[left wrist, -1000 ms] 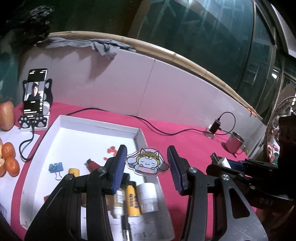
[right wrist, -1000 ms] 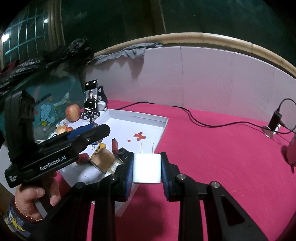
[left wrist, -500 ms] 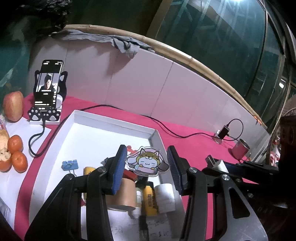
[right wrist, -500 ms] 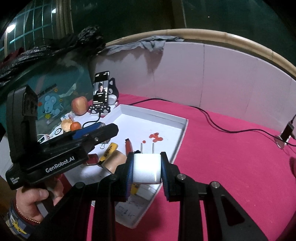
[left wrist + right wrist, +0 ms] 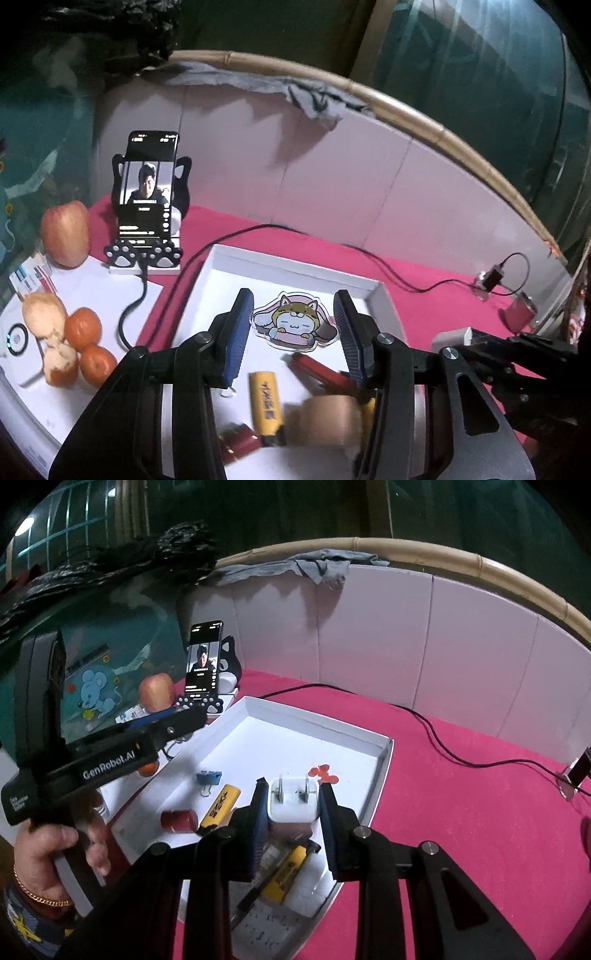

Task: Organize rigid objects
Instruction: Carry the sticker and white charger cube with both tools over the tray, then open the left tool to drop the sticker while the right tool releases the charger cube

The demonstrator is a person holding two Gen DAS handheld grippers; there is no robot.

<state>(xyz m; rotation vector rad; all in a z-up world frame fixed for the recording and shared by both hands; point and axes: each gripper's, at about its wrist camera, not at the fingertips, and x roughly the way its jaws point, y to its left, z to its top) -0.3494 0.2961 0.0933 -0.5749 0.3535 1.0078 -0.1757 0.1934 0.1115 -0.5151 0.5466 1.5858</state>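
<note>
A: We start at our left gripper (image 5: 293,332). Its blue-padded jaws are clamped on the flat acrylic cartoon-dog charm (image 5: 295,325), one pad at each side edge. The charm's face is turned toward the camera, ears up, and its long axis runs across from pad to pad.

B: And our right gripper (image 5: 293,806) is closed on the white square plug-in charger (image 5: 293,801). Its two metal prongs point away from us, toward the far rim of the shallow white cardboard tray (image 5: 384,764).

A: Both things hang over that tray; whether they touch its floor we cannot tell. Below the charm lie a yellow lighter (image 5: 264,402), its long axis pointing away from us, and a red lighter (image 5: 317,369) lying slantwise.

B: In our right view a blue binder clip (image 5: 208,777) and a small red cylinder (image 5: 179,819) lie left of the charger. Beyond the tray, a phone on a black cat-shaped stand (image 5: 203,664) stands upright on the pink cloth (image 5: 480,830), beside a red apple (image 5: 157,692).
</note>
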